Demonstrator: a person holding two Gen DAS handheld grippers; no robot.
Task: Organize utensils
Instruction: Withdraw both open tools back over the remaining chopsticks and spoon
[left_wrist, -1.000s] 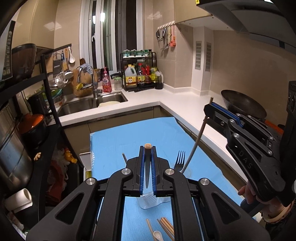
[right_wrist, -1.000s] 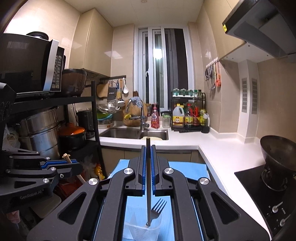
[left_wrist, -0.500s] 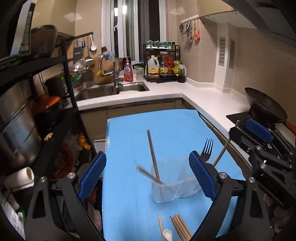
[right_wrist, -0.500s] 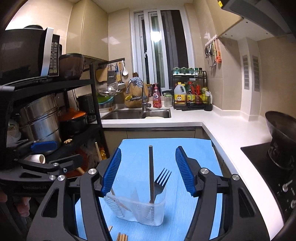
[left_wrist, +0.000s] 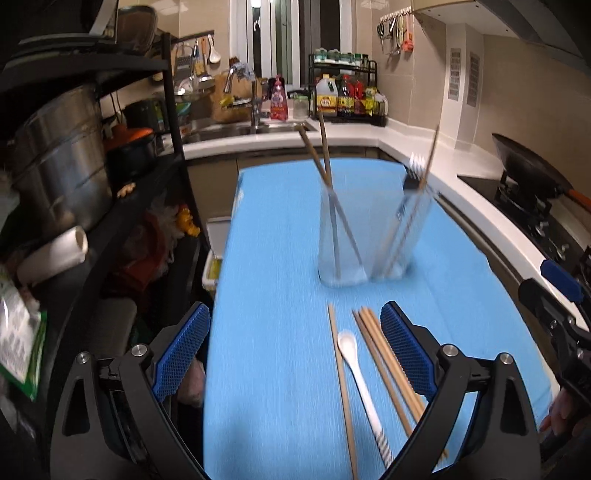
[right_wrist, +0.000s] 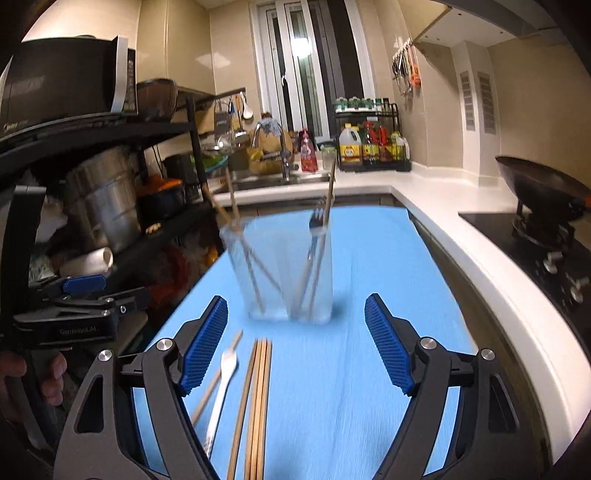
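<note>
The left gripper (left_wrist: 295, 354) is wide open w/ nothing held; its jaws have just been opening, and no thing is pinched between the blue pads (left_wrist: 404, 352). The white spoon (left_wrist: 356, 373) and one lone chopstick (left_wrist: 341, 384) lie flat on the blue mat (left_wrist: 277, 258) in the gap between those pads, not touched. The bunch of chopsticks (left_wrist: 388, 365) lies just by the right-side pad and runs under it. The right gripper (right_wrist: 295, 343) is open too, jaws just been opening, empty; in its view the same spoon (right_wrist: 221, 387) sits by its left-side pad and the bunch (right_wrist: 258, 398) lies between the pads. Past both sets of fingertips stands the clear cup (left_wrist: 364, 236), upright on the mat. It has two chopsticks (left_wrist: 321, 155) leaning in one side, and a fork (left_wrist: 412, 177) w/ one more stick in the other. They lean b/c the cup wall props them up, so they stay sorted. Both grippers point down at the loose things, prob. b/c those need to go in the cup next. The spoon looks easy to grab, since it lies apart from the sticks.
</note>
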